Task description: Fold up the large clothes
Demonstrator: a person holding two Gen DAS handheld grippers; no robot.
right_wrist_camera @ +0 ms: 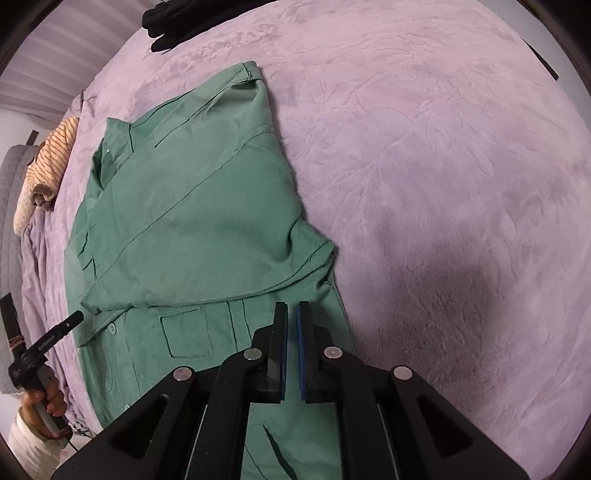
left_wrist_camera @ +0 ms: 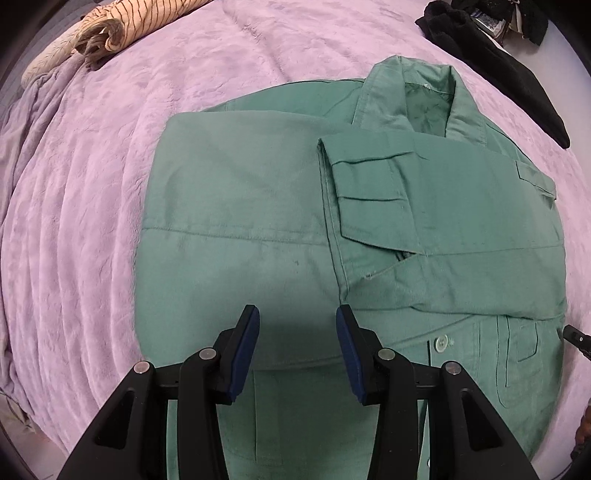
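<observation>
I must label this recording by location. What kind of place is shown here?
Probably a bedroom: a green shirt lies partly folded on a bed covered by a plush lilac blanket, with a striped cloth and dark clothes near its edges.

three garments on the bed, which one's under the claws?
The green shirt, spread flat with sleeves folded in. The striped beige one and the black one lie bunched at the far edge.

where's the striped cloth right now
The striped cloth lies bunched at the top left of the left wrist view, on the far edge of the purple blanket, well apart from the green shirt.
</observation>
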